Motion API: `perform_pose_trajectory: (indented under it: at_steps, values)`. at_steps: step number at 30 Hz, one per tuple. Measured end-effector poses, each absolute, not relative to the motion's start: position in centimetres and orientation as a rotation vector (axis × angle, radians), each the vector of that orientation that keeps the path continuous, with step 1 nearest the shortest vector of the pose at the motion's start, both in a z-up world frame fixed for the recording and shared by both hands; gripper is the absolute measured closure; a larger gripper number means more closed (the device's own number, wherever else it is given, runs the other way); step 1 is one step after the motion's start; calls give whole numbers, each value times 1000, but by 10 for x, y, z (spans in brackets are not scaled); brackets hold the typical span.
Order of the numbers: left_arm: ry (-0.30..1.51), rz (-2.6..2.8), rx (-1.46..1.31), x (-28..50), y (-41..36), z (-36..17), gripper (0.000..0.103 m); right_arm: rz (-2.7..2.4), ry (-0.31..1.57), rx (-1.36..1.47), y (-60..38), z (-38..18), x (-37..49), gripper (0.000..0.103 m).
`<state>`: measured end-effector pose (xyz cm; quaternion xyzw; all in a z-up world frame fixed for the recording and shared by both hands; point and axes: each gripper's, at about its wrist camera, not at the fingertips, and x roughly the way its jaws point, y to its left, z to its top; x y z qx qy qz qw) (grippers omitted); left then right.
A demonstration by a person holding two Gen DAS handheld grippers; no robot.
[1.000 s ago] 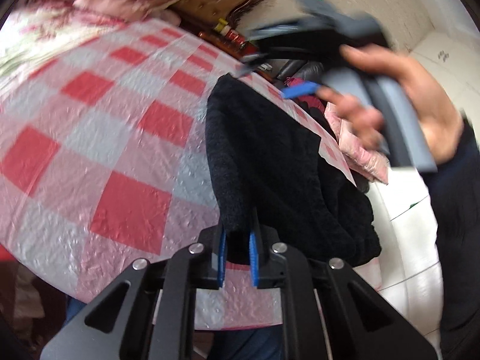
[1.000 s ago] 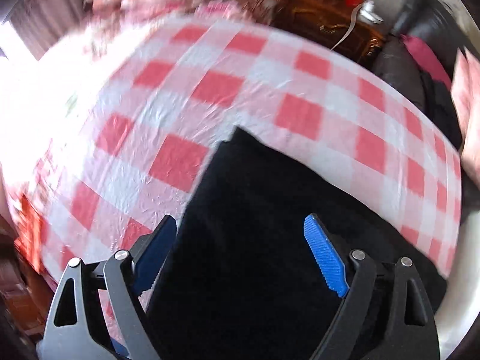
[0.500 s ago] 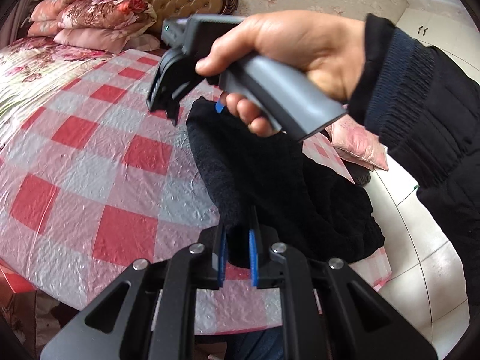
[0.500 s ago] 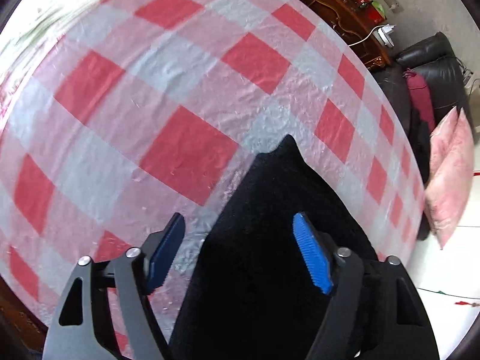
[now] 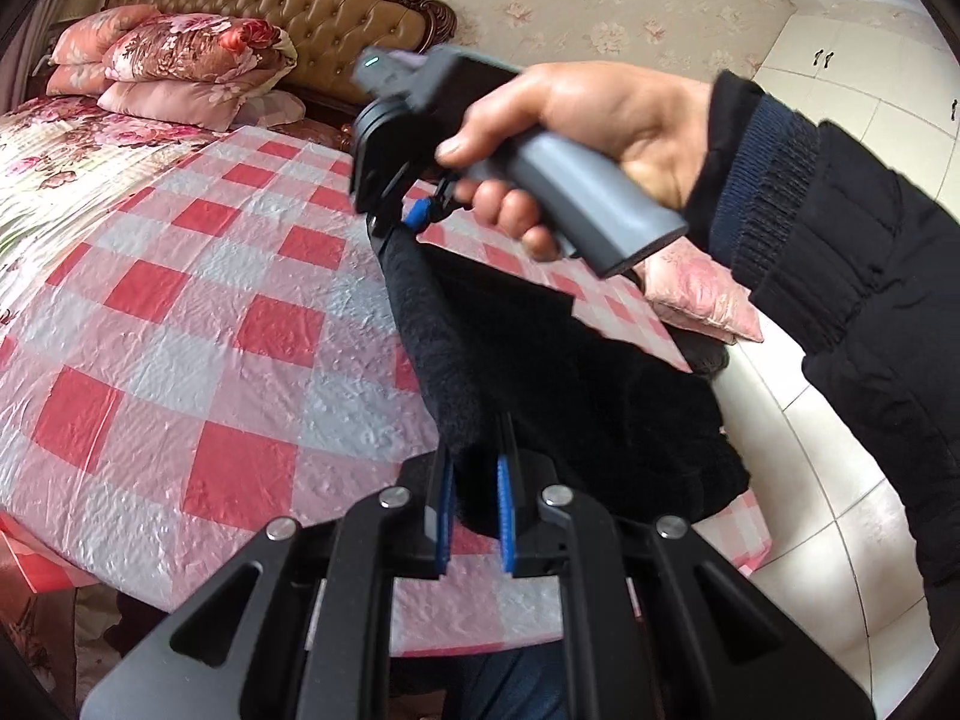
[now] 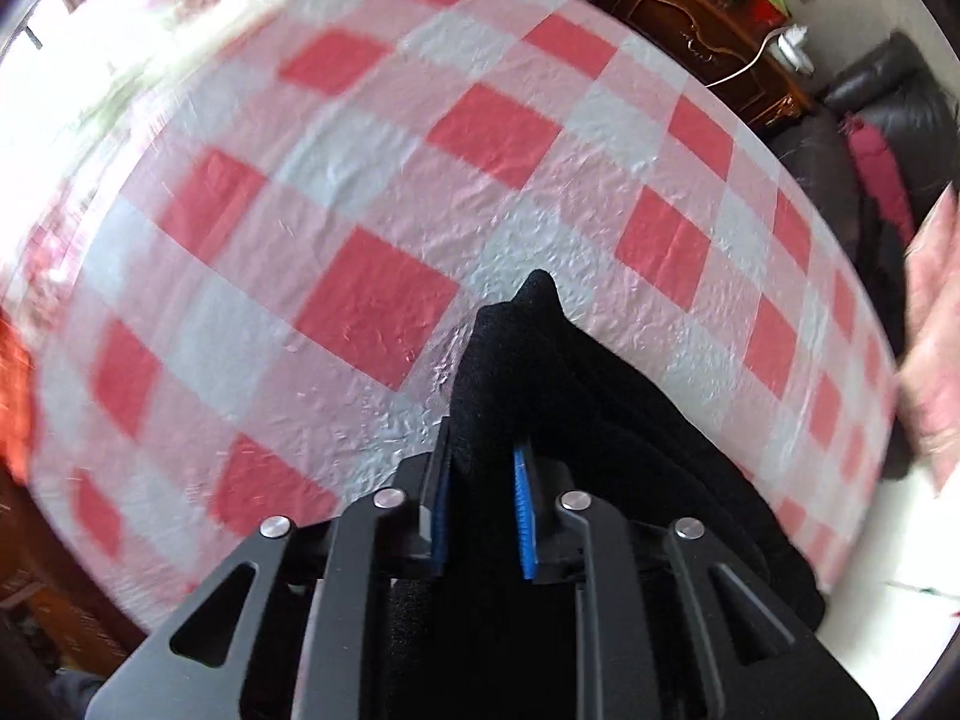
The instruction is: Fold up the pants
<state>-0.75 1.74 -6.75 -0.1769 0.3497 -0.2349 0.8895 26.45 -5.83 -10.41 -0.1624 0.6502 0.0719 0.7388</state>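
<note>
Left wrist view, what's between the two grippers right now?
A taut edge of the black pants runs between them: the left gripper clamps its near end, the right gripper its far end. Under that edge lies the checked tablecloth.

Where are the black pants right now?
The black pants are on the red-checked tablecloth near the table's right edge, pinched by the left gripper at the near end and the right gripper at the far end.
</note>
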Motion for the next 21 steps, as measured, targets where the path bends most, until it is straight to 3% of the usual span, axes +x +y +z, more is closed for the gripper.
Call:
perform_pose_trajectory:
  at_steps: [7, 13, 17, 21]
  values:
    - [630, -524, -270, -22, -18, -25, 92, 275, 1333, -54, -128, -30, 253, 89]
    - [508, -563, -81, -40, -97, 20, 92, 348, 1207, 202, -243, 21, 232, 89]
    - [436, -606, 87, -61, -184, 31, 92, 385, 1125, 363, -341, 31, 211, 89]
    - [412, -654, 246, -80, -277, 6, 92, 405, 1065, 523, -452, 3, 186, 89]
